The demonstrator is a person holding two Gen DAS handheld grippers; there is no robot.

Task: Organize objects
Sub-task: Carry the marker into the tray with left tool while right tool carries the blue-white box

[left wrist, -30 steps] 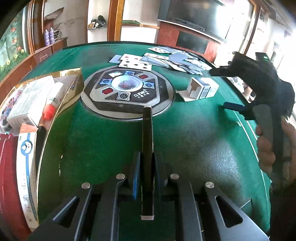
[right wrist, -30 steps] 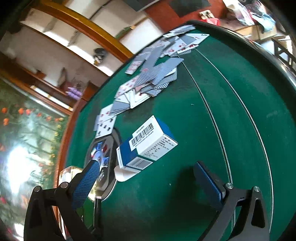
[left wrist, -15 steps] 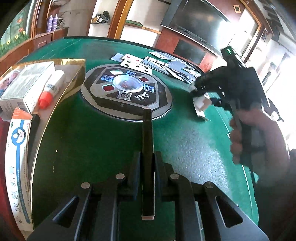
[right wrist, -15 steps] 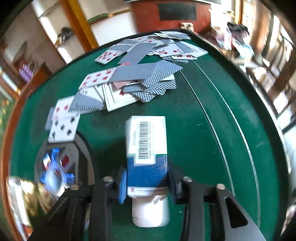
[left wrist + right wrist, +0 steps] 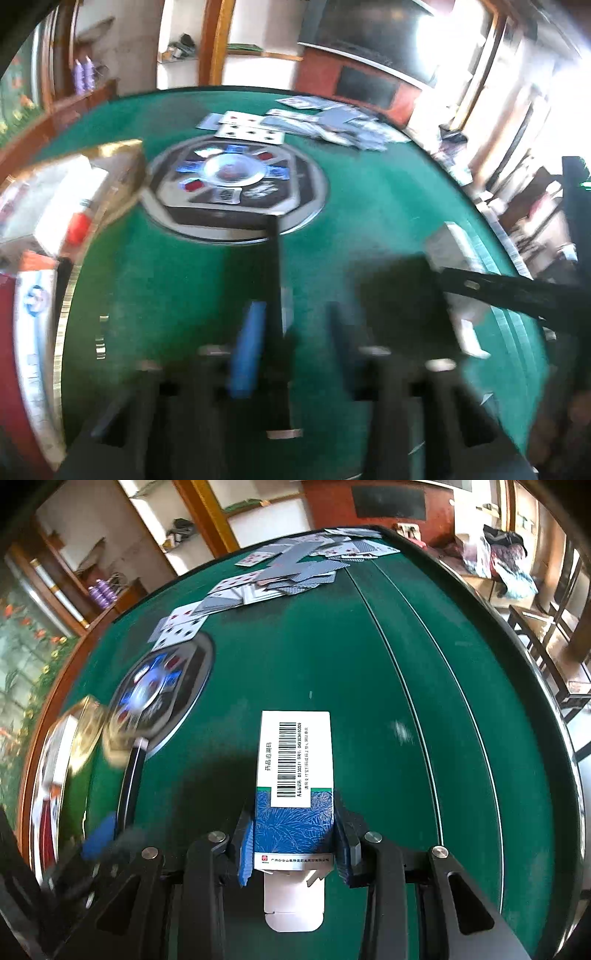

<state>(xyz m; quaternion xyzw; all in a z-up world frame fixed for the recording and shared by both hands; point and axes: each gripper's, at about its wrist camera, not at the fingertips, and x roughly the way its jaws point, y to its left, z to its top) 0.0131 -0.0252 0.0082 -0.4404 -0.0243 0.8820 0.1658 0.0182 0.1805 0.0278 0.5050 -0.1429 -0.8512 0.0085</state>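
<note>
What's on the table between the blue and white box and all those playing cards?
Nothing: in the right wrist view only bare green felt lies between the box, clamped in the right gripper, and the scattered cards.

Daylight is flooding in from windows on the right, burning out the upper right corner of the left wrist view. Motion blur is smearing that whole view. The right wrist view is staying sharp at centre, blurring at its left edge; a dark shadow is falling across the green table (image 5: 388, 672). Fisheye distortion is bending both edges.
</note>
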